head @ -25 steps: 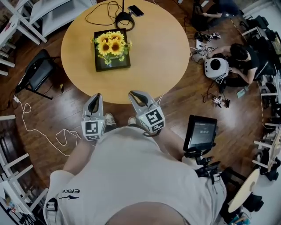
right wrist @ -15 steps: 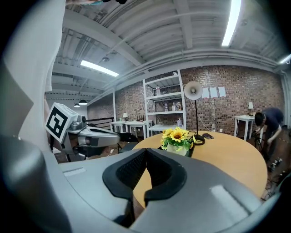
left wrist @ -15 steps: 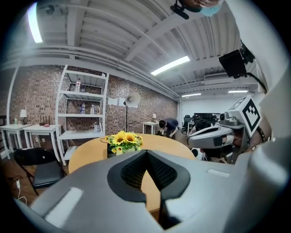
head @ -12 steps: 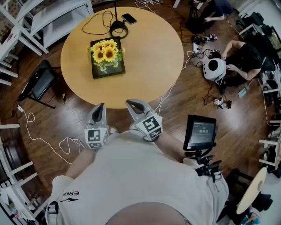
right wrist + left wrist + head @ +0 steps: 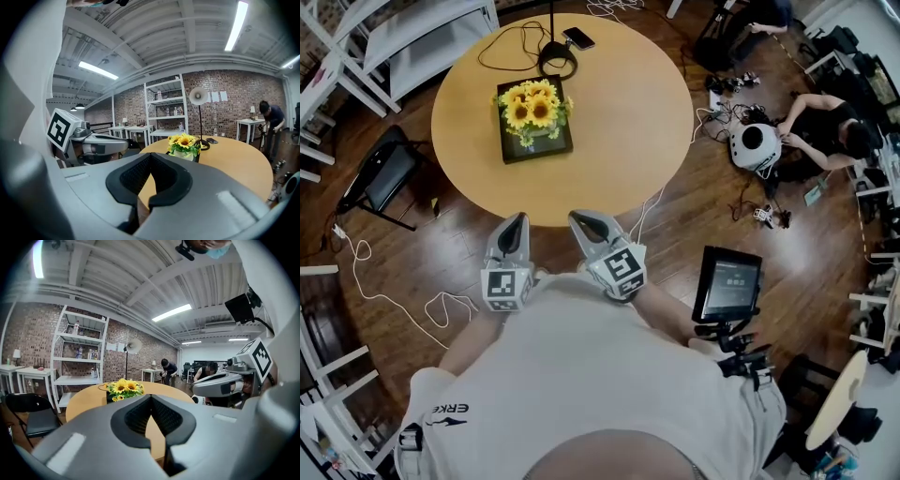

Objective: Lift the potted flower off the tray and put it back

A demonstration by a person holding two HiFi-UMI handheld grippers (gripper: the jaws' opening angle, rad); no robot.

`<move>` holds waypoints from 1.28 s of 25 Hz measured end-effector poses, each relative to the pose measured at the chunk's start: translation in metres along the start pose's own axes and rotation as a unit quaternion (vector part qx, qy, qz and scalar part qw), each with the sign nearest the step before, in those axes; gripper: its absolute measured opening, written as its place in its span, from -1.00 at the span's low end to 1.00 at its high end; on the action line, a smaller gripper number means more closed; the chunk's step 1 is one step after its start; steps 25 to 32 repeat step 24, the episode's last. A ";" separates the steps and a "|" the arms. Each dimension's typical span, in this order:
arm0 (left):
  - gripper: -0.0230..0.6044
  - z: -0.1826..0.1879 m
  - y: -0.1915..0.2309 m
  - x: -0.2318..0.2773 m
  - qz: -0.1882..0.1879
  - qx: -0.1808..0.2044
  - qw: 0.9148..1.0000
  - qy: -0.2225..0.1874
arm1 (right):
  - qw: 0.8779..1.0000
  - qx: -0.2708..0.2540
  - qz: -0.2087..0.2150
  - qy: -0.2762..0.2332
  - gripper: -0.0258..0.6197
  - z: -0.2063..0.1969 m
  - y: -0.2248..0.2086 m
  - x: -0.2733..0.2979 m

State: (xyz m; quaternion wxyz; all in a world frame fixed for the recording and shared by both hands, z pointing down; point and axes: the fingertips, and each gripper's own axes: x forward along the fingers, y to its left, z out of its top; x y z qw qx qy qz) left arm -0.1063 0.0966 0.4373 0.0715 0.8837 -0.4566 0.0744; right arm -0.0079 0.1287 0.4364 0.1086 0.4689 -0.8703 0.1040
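Yellow potted flower [image 5: 532, 103] sits on black tray [image 5: 514, 153]; left hand-held gripper [image 5: 517, 219], right hand-held gripper [image 5: 579, 218] clenched, empty.

The head view looks steeply down from above the person, the round table [image 5: 619, 122] well off at 12 o'clock; both gripper views look almost level across it from beyond its 6 o'clock edge, sharing the sunflowers [image 5: 532, 103] and brick wall [image 5: 243, 93].
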 end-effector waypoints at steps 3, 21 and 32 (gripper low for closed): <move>-0.92 -0.001 0.002 -0.001 -0.003 -0.001 1.000 -0.002 | 1.000 -0.004 0.001 0.002 -0.88 0.000 0.005 0.002; -0.92 0.000 0.003 -0.005 -0.012 -0.004 1.000 -0.007 | 1.000 -0.029 0.003 -0.009 -0.88 0.010 0.012 0.008; -0.92 0.001 0.002 -0.006 -0.013 -0.004 1.000 -0.008 | 1.000 -0.030 0.004 -0.004 -0.88 0.008 0.013 0.008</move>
